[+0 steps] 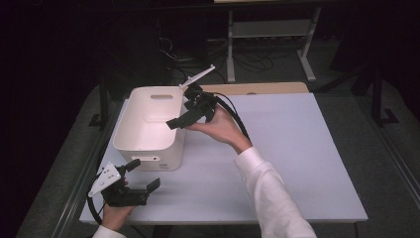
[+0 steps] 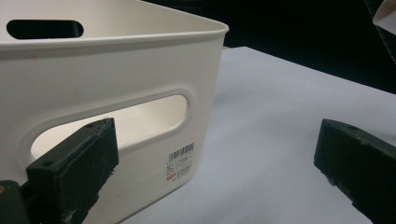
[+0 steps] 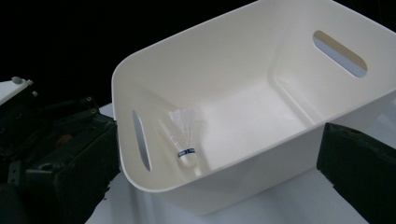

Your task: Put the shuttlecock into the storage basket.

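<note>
A white plastic bin [image 1: 146, 149] with handle slots stands at the table's left. A white shuttlecock [image 3: 185, 136] with a blue band lies inside on the bin's floor [image 3: 247, 116], near the slotted end wall. My right gripper [image 1: 182, 112] hovers over the bin's right rim, open, with nothing between its jaws. My left gripper [image 1: 145, 174] sits low at the front left, just in front of the bin's near wall [image 2: 116, 65], and it too is open and holds nothing. A barcode label [image 2: 180, 161] is stuck on that wall.
The white table top [image 1: 292, 148] stretches wide to the right of the bin. A wooden board [image 1: 257, 88] lies along the back edge. Beyond it are a white frame's legs [image 1: 230, 54] and cables on a dark floor.
</note>
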A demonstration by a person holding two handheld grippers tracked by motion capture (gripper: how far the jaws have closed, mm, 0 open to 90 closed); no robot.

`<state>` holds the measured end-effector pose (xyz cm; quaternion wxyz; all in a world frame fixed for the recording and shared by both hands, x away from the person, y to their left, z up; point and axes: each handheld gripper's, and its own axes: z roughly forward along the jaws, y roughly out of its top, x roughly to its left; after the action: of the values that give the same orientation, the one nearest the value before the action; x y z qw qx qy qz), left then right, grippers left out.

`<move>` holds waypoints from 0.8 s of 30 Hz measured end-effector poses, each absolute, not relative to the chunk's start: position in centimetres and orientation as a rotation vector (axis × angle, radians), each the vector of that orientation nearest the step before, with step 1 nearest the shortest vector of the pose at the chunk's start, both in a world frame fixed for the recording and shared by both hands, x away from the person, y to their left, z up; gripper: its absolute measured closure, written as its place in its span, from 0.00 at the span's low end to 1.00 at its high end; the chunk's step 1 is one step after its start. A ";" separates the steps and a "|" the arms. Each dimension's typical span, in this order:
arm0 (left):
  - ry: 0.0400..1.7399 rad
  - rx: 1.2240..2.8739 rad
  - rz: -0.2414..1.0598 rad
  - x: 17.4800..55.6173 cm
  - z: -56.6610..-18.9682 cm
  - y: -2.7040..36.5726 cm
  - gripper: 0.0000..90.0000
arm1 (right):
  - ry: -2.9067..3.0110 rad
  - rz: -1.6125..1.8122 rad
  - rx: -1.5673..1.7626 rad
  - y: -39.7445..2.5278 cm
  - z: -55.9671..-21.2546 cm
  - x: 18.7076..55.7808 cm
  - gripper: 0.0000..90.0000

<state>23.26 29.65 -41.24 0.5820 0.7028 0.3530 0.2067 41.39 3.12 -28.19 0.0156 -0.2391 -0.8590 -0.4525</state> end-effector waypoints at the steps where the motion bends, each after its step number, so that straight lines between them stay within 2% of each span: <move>1: 0.824 1.644 0.483 23.3 -41.2 29.7 0.00 | -2.664 -1.409 -0.758 3.0 -28.2 41.3 0.00; 24: 0.831 1.659 0.495 23.3 -41.3 29.7 0.00 | -2.650 -1.495 -0.820 -2.0 -28.8 40.8 0.00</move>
<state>23.33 29.67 -41.34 0.5733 0.7078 0.3547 0.2114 40.79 -2.05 -28.84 -0.0047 -0.2604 -0.8409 -0.4745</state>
